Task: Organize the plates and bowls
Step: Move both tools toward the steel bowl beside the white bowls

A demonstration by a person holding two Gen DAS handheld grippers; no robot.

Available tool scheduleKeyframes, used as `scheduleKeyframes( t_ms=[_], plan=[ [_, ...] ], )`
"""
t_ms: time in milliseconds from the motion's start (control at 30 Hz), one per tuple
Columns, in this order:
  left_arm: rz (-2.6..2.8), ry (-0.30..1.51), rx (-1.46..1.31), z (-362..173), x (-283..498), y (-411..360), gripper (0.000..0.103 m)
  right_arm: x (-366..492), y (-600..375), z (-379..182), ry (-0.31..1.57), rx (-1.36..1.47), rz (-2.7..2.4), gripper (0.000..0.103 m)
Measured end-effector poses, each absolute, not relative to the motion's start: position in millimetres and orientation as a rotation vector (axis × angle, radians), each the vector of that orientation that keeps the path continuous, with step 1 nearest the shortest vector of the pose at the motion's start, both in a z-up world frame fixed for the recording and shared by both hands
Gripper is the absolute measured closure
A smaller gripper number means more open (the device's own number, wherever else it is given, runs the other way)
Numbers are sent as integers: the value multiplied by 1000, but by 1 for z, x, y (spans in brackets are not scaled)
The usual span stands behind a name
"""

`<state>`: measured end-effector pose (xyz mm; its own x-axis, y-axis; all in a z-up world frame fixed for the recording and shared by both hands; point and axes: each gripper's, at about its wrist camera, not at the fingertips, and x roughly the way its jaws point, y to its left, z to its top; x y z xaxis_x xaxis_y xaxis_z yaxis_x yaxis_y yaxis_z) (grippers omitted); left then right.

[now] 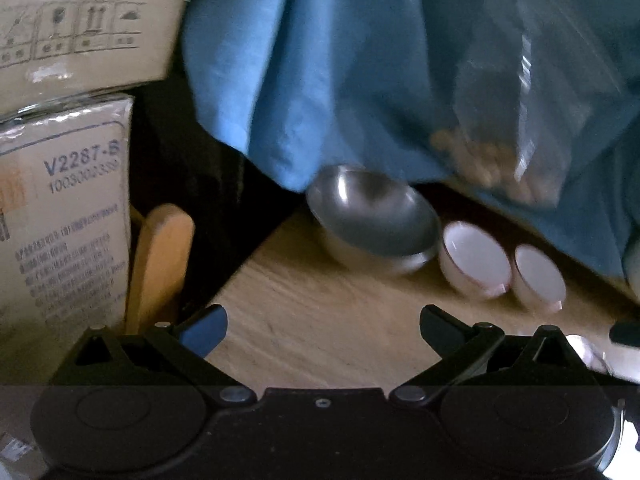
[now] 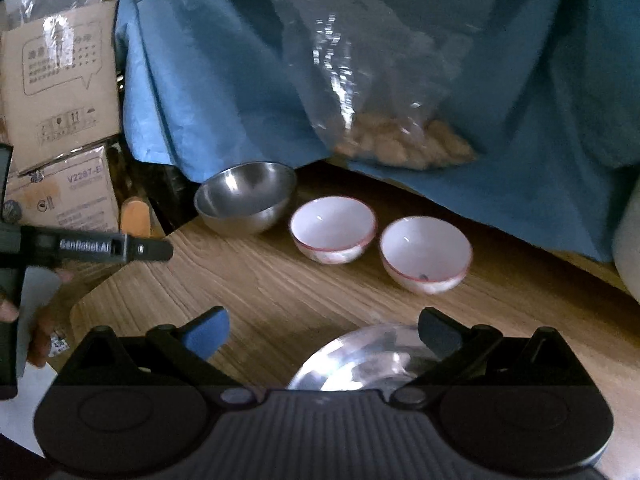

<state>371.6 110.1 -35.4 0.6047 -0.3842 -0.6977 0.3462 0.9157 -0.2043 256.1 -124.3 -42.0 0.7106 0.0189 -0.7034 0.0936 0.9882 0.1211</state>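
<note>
— Where do the bowls stand relative to the left gripper [image 1: 323, 330]?

— Its fingers are spread wide with nothing between them, only bare wooden table [image 1: 304, 344]. The steel bowl [image 1: 372, 220] sits ahead of them, slightly to the right, near the table's far edge and just under the hanging blue cloth [image 1: 320, 72]. Two white bowls with red rims follow in a row to its right: the nearer white bowl [image 1: 474, 258] stands just beside the steel one, and the second white bowl [image 1: 538, 276] just beside that. All three are apart from the fingertips.

— And the right gripper [image 2: 324, 332]?

— Also spread open and holding nothing. A clear glass bowl [image 2: 360, 364] lies close in, low between the fingers and nearer the right one; whether that finger touches its rim cannot be told. Farther ahead on the table [image 2: 260, 292] the steel bowl [image 2: 246, 196] is to the left, then one white bowl [image 2: 332, 228] and the other white bowl [image 2: 424, 252], all upright and empty.

— Anything else around?

— A clear plastic bag [image 2: 384, 92] with pale lumps inside rests against the blue cloth [image 2: 208, 80] behind the bowls. Cardboard boxes [image 2: 60, 80] are stacked at the left, off the table. The left gripper [image 2: 152, 249] shows at the left edge of the right wrist view, with the person's hand [image 2: 38, 332] below it.
</note>
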Motion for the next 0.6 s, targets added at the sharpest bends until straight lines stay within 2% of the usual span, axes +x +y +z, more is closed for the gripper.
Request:
scheduleKeyframes(
  t_ms=[333,600],
  plan=[
    [-374,817,-88,-43,431,106,1,324,-110,-36,779,10,-39,0],
    [-384,866,-140,-57,445,99,1,383,-102,-47,820,-74,-18,0]
  ],
)
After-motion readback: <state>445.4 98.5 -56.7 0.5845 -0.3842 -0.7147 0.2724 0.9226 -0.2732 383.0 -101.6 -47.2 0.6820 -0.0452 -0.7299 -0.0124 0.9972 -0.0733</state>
